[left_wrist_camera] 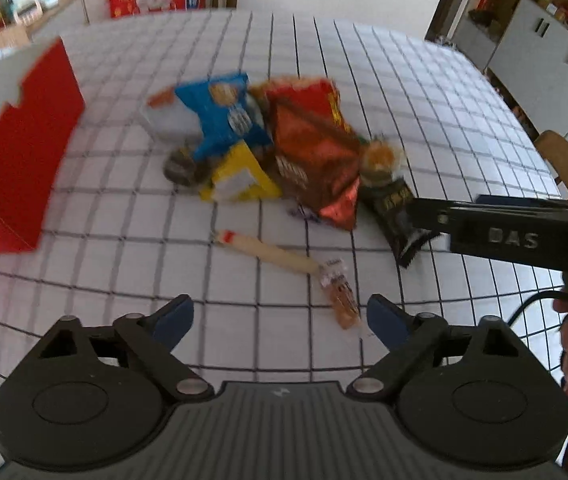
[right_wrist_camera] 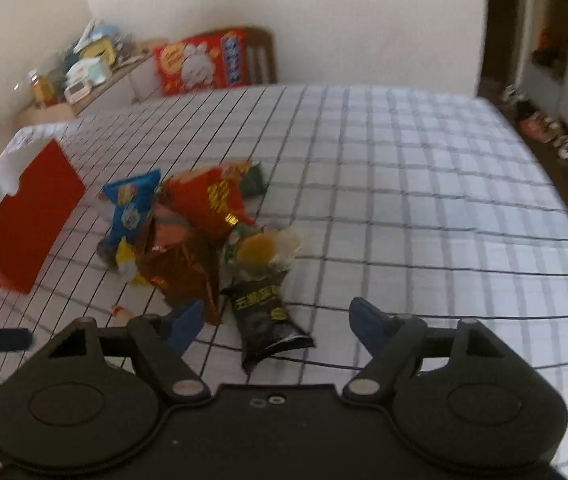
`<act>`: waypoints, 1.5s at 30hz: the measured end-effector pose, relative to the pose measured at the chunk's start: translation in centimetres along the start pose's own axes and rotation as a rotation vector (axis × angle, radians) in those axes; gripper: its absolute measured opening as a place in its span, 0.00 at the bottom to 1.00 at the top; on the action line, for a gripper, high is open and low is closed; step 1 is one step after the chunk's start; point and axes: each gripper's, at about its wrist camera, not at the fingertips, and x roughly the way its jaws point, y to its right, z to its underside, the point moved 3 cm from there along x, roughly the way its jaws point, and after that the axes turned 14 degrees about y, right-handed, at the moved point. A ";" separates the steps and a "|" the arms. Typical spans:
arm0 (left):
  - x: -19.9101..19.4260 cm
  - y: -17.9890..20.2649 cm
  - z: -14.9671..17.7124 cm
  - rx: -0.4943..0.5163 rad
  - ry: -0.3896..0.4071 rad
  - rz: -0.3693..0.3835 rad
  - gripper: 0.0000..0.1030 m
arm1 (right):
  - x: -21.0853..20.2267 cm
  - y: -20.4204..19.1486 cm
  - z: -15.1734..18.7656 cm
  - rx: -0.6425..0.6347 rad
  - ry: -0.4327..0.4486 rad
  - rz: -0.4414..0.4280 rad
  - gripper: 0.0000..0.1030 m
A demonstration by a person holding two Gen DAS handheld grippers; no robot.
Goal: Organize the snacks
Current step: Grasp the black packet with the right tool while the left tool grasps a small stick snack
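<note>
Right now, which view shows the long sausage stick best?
The left wrist view: the sausage stick lies whole on the checked tablecloth, clear of the snack pile. In the right wrist view only its red-tipped end shows; that gripper hides the rest.

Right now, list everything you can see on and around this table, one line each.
red box: one, red with white inside, left edge of table
blue packet: one, blue, back left of the pile
red bag: one, red with gold print, back of the pile
brown foil bag: one, reddish brown, middle of the pile
yellow packet: one, yellow, front left of the pile
black packet: one, black, right front of the pile
sausage stick: one, pale, lying apart in front of the pile
tablecloth: one, white, dark grid
left gripper: one, black, open, over the sausage stick
right gripper: one, black, open, around the black packet
</note>
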 end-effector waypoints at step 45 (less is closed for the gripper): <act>2.5 0.6 0.6 -0.064 -0.052 -0.026 0.15 | 1.3 -0.9 2.1 -0.062 -0.078 -0.081 0.31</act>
